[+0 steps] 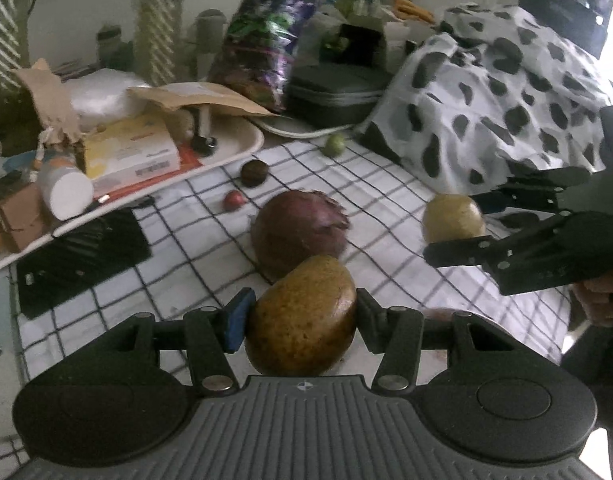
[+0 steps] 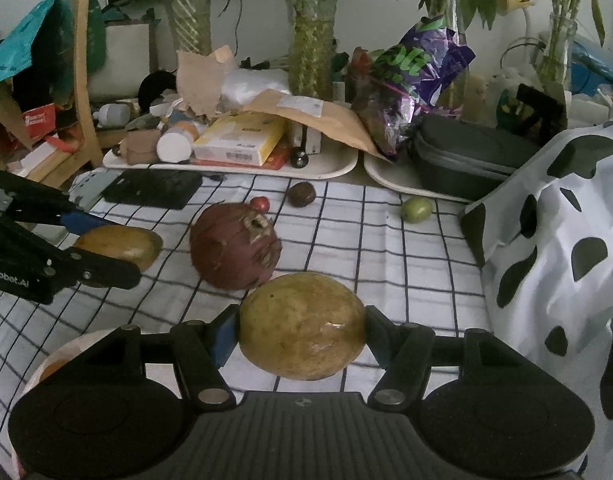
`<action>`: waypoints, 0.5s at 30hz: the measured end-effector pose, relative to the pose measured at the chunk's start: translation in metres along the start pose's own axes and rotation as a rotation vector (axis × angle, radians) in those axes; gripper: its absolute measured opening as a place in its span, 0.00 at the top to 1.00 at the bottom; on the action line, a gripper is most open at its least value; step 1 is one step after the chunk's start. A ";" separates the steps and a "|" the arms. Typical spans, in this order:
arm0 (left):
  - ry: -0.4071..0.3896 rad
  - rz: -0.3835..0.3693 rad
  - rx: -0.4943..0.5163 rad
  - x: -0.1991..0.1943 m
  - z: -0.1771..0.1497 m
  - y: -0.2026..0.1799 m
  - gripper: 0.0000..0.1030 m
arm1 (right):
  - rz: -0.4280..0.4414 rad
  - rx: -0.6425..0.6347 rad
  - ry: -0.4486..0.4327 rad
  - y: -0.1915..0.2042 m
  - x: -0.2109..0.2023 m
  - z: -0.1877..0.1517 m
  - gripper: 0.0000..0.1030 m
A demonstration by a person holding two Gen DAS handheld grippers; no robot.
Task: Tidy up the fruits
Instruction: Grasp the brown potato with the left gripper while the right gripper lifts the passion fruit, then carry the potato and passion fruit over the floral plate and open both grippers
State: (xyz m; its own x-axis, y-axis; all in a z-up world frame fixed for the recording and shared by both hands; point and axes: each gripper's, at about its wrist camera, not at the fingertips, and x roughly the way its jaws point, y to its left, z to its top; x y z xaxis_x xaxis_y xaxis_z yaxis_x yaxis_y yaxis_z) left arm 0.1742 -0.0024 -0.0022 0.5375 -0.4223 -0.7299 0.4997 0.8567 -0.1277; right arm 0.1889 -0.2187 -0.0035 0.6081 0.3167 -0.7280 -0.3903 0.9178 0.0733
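Checked tablecloth [image 2: 386, 248]; cluttered trays [image 2: 330, 168] behind

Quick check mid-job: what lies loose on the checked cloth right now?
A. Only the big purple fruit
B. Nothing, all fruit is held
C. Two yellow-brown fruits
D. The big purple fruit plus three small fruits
D: the big purple fruit lies there with a small red, dark brown and green fruit; both yellow-brown fruits are held.
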 end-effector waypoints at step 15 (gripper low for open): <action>0.067 -0.066 0.175 0.019 -0.022 -0.053 0.49 | -0.007 0.017 0.007 -0.002 -0.027 -0.024 0.35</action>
State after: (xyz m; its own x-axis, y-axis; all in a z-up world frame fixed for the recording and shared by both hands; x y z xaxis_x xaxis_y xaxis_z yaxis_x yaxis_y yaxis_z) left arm 0.1431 -0.0496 -0.0239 0.4564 -0.4502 -0.7675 0.6458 0.7610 -0.0623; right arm 0.1569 -0.2343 -0.0004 0.6056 0.3083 -0.7336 -0.3739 0.9240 0.0796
